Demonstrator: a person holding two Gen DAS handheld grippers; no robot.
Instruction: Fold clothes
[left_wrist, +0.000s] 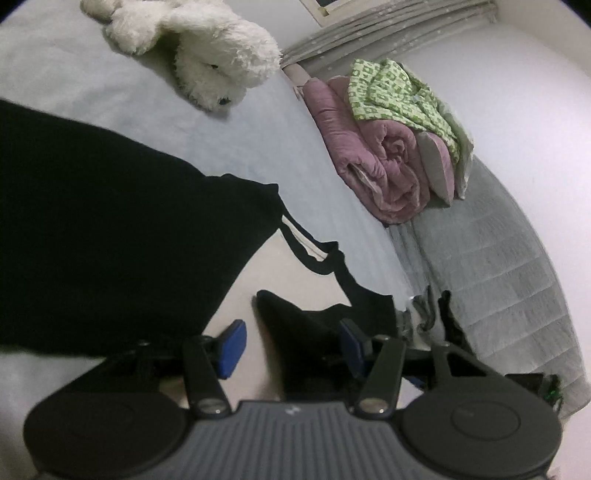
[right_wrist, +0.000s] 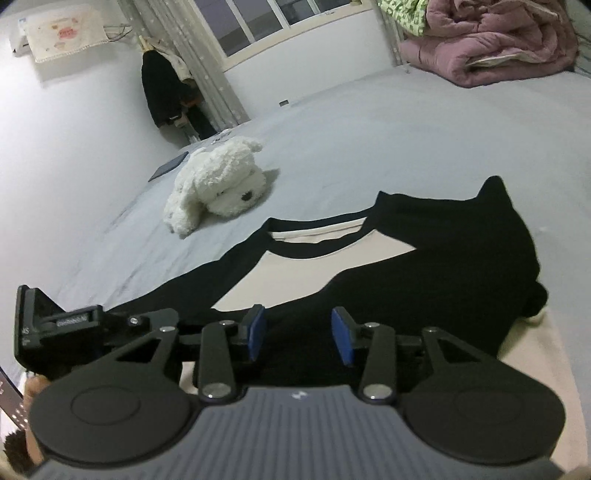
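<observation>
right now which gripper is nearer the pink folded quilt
Left. The left gripper has the pink folded quilt just ahead to its right; the right gripper sees it far across the bed.

**Soft cloth, matt plastic**

The shirt (right_wrist: 424, 258) is matt knit cloth, black with cream panels. The bed sheet (right_wrist: 351, 129) is smooth pale fabric. The toy dog (right_wrist: 218, 184) has shaggy white plush. The pink quilt (left_wrist: 380, 155) looks puffy and stitched. The right tool (right_wrist: 301, 334) is matt black plastic with blue rubbery pads (right_wrist: 256, 332) and shiny metal pivots.
</observation>
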